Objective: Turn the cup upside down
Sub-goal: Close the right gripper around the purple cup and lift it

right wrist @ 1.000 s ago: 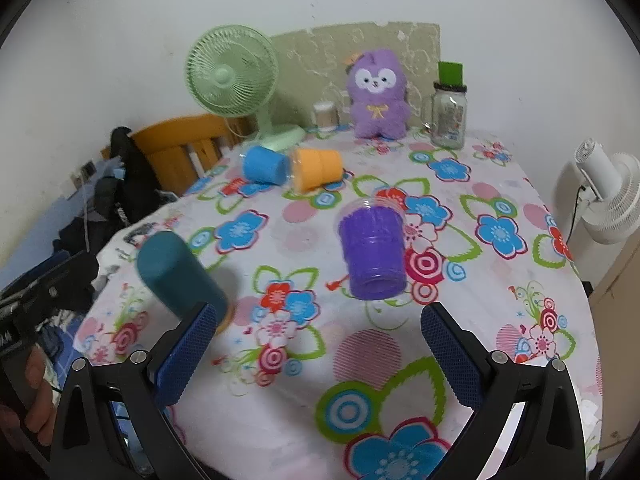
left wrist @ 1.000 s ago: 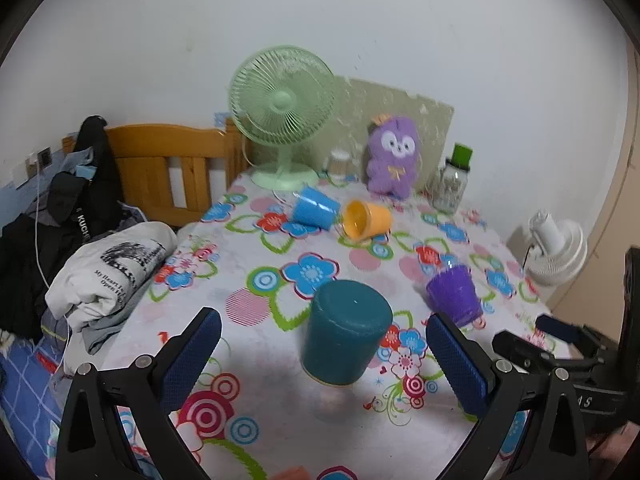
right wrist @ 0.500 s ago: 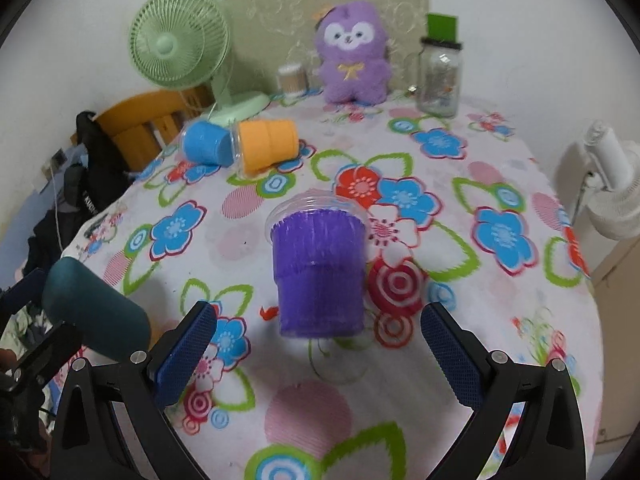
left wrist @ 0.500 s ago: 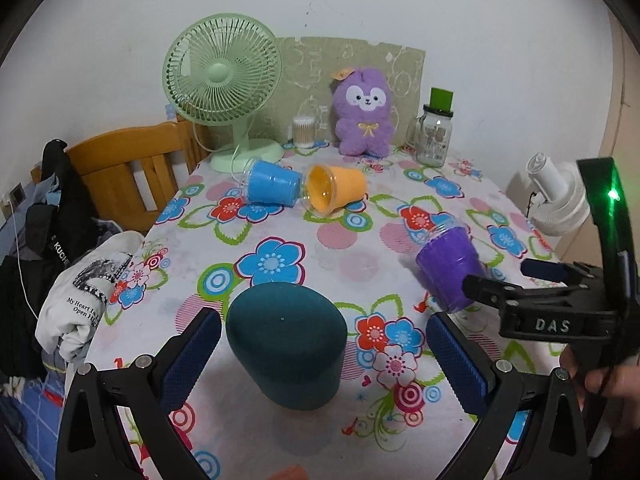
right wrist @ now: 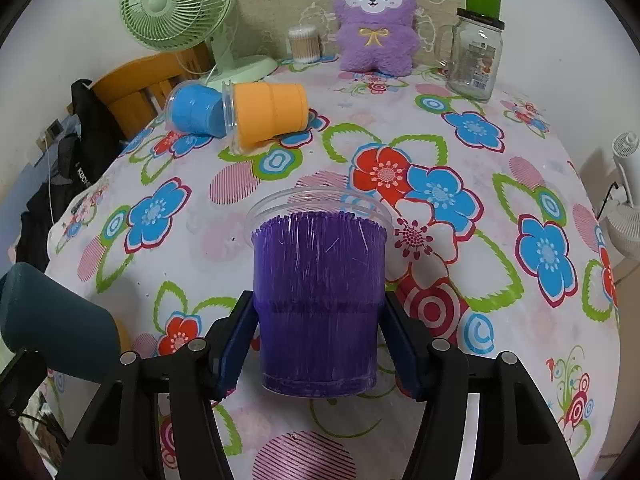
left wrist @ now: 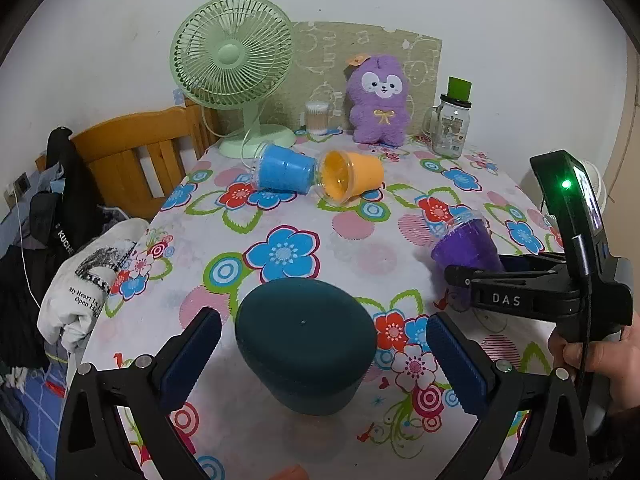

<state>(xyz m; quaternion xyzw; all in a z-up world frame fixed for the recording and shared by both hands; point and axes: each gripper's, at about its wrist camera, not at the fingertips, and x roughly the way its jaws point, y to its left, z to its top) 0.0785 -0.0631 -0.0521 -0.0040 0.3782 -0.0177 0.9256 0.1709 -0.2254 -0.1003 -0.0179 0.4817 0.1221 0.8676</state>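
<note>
A purple cup (right wrist: pixel 318 300) inside a clear plastic cup lies on its side on the flowered tablecloth, mouth pointing away. My right gripper (right wrist: pixel 318 344) is shut on its lower body, pads touching both sides; it also shows in the left wrist view (left wrist: pixel 466 248). A dark teal cup (left wrist: pixel 306 340) stands upside down between the fingers of my open left gripper (left wrist: pixel 320 364), which does not touch it. The teal cup shows at the left edge of the right wrist view (right wrist: pixel 52 320).
A blue cup (left wrist: pixel 284 170) and an orange cup (left wrist: pixel 348 178) lie on their sides at the back. Behind them stand a green fan (left wrist: pixel 236 68), a purple plush (left wrist: pixel 378 100), a glass jar (left wrist: pixel 452 126) and a cotton-swab tub (left wrist: pixel 318 118). A wooden chair with clothes (left wrist: pixel 120 152) is at left.
My right gripper moved forward around the purple cup and closed on it. My left gripper moved closer to the teal cup, still open.
</note>
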